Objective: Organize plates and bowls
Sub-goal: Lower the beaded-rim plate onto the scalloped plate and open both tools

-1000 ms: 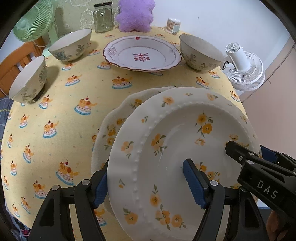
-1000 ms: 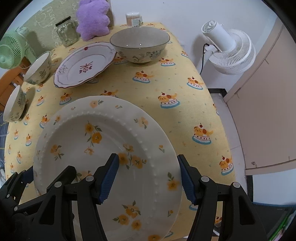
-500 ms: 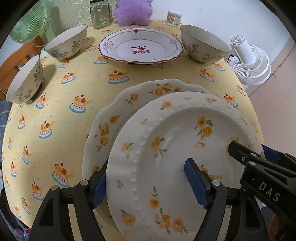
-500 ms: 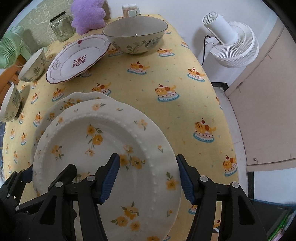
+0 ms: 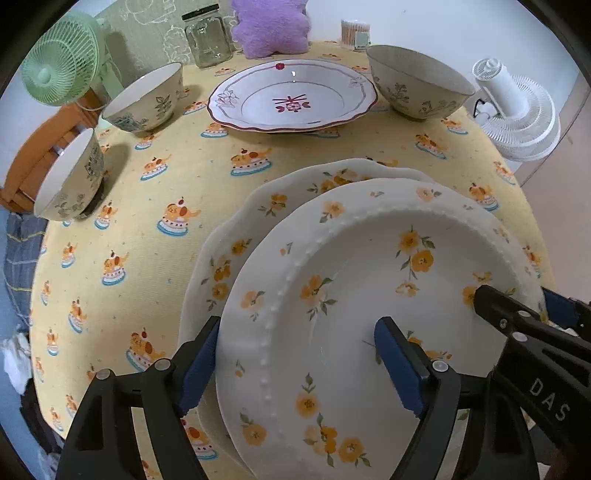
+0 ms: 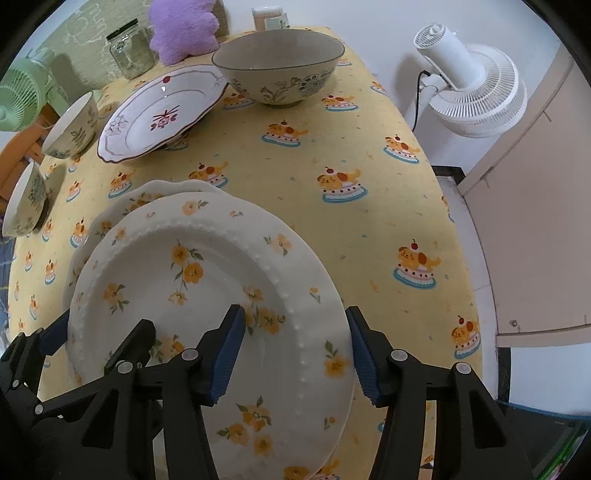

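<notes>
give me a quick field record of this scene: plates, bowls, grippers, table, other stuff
top plate: beaded-rim plate with yellow flowers, lying on the scalloped plate
other plate: red-trimmed plate at the far side
bowls: three; two small bowls at left, large bowl at right
left gripper: jaws just opening, straddling the top plate's left rim
right gripper: jaws just closing, straddling its right rim, not pressing
table: yellow tablecloth
other: glass jar, purple plush, green fan, white fan
</notes>
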A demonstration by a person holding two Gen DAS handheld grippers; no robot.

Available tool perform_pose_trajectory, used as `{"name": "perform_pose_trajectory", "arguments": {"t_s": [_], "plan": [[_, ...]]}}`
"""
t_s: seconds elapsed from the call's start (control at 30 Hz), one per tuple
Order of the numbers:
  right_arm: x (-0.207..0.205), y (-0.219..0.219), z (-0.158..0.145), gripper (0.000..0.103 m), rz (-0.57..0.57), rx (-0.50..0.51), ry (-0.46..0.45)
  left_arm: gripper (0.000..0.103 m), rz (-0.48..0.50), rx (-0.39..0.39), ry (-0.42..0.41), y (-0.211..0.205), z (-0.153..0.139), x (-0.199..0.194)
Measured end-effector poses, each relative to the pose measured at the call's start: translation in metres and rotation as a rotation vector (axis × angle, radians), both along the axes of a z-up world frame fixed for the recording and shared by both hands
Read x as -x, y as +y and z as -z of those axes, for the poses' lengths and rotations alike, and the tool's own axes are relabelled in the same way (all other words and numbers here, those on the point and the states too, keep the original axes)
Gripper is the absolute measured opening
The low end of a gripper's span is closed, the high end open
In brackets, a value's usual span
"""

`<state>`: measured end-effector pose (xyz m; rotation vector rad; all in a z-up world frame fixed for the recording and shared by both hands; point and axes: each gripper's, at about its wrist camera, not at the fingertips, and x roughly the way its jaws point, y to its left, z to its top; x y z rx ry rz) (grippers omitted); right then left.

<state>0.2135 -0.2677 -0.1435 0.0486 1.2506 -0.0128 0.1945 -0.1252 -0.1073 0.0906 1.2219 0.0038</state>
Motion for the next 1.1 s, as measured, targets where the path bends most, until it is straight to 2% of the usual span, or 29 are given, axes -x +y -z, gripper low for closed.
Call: {"name": "perform_pose_trajectory", "arguments": {"t_s": [0.07, 0.1, 0.2, 0.37, 0.4, 0.5, 1.1], "plan": [[0.0, 0.002, -0.001, 0.058, -0.015, -0.005, -0.005, 0.084, 0.024, -0.087, -0.027, -0.01, -0.002, 0.001], [-0.001, 0.003, -0.002, 0.058, -0.022, -0.001, -0.007, 0.085, 0.03, -0.099, -0.03, -0.013, -0.003, 0.001], [-0.001, 0.001, 0.0, 0.058, -0.018, -0.013, 0.003, 0.084, 0.02, -0.071, -0.029, -0.01, -0.004, 0.0], [0.005, 0.001, -0.01, 0.057, -0.034, 0.016, -0.031, 0.084, 0.016, -0.03, -0.026, -0.004, -0.009, -0.001], [0.006, 0.001, -0.012, 0.049, -0.035, 0.016, -0.035, 0.084, 0.018, -0.023, -0.025, -0.003, -0.009, -0.001], [0.007, 0.003, -0.013, 0.041, -0.027, 0.052, -0.03, 0.084, 0.016, 0.0, -0.032, 0.0, -0.012, 0.001], [-0.012, 0.023, -0.007, 0.044, -0.082, 0.077, -0.035, 0.084, -0.051, 0.003, -0.036, 0.015, -0.017, 0.002]]}}
